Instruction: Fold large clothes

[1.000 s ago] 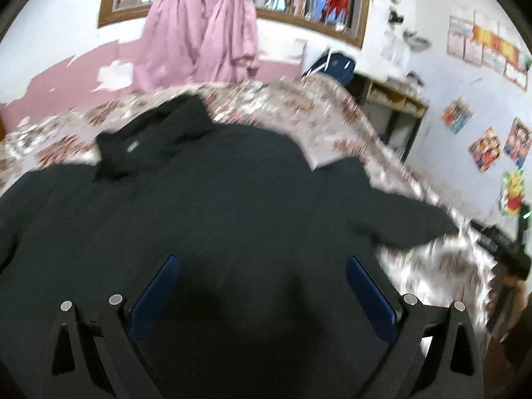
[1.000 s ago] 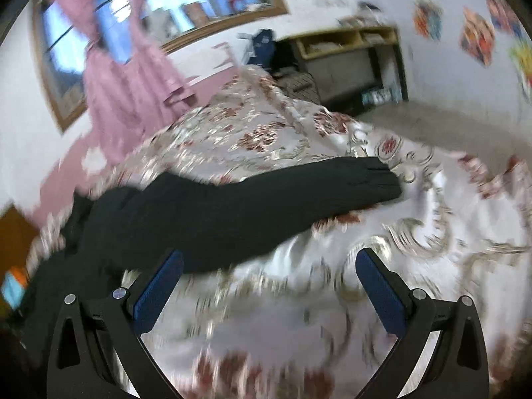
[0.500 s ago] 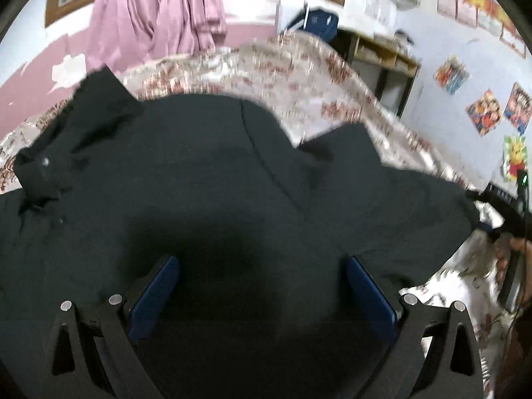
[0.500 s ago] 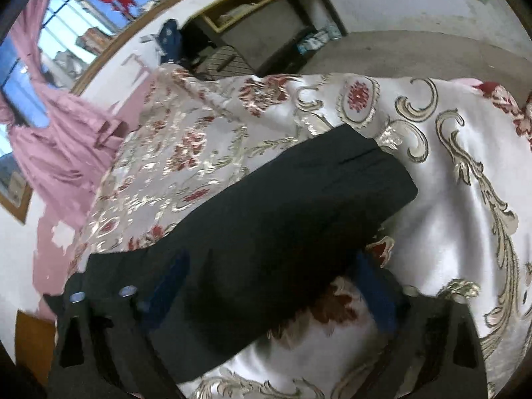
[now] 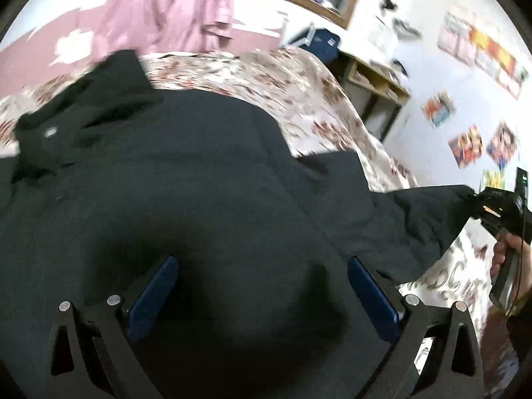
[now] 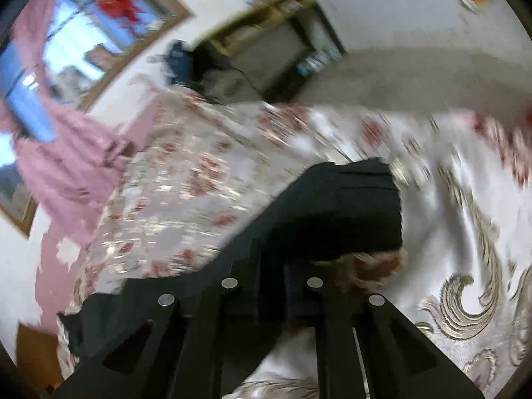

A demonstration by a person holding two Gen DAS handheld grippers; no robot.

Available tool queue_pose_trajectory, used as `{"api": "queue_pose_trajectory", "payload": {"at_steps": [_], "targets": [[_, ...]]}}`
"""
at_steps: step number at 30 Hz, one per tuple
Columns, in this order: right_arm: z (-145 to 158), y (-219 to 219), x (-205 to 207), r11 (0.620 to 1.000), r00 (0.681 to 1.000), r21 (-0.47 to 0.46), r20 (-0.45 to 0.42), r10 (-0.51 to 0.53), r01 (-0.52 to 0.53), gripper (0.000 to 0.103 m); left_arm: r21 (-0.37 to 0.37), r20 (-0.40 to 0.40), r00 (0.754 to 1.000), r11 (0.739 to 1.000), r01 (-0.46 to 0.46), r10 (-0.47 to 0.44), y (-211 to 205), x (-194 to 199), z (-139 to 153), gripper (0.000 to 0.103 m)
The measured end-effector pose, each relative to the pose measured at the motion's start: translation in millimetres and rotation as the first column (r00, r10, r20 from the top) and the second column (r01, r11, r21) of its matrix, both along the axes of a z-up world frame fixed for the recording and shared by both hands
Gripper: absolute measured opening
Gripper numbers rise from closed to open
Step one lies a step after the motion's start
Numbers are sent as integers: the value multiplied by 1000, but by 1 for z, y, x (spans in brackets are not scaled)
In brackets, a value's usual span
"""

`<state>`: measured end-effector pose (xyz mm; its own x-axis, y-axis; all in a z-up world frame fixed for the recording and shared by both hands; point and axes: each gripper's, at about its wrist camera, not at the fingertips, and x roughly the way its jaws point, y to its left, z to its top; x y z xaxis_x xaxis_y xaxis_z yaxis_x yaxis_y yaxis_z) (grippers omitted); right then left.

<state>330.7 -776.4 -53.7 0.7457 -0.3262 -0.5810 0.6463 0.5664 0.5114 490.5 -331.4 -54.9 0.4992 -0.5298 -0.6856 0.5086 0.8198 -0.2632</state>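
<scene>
A large black jacket point(image 5: 206, 183) lies spread on a floral bedspread point(image 5: 299, 93), collar at the upper left. My left gripper point(image 5: 262, 282) is open, its blue pads wide apart just above the jacket's body. The jacket's right sleeve point(image 5: 415, 216) stretches to the right, where my right gripper point(image 5: 498, 206) holds its end. In the right wrist view my right gripper point(image 6: 271, 286) is shut on the sleeve point(image 6: 332, 206) near the cuff, lifted a little off the bedspread point(image 6: 465, 232).
Pink curtains point(image 5: 173, 6) hang at a window behind the bed. A wooden desk point(image 5: 375, 89) stands at the bed's far right corner, with posters point(image 5: 465, 143) on the right wall. The bed's right edge drops to a grey floor point(image 6: 415, 69).
My right gripper has closed on the sleeve near the cuff; it was open over it before. My left gripper has stayed open and come lower and closer over the jacket's body.
</scene>
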Motion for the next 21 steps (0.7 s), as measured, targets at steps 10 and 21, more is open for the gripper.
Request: {"api": "queue_pose_trajectory", "payload": {"at_steps": [10,21], "targets": [[142,162,49,864,917,-363,58,393,-348,7,-13,-35,995,995,-95,95,139,-30,48,103],[198,368,65,577,699,-519,-56,713,-631,5,-120,-25,961,954,-275,274,301,-76,87,103]]}}
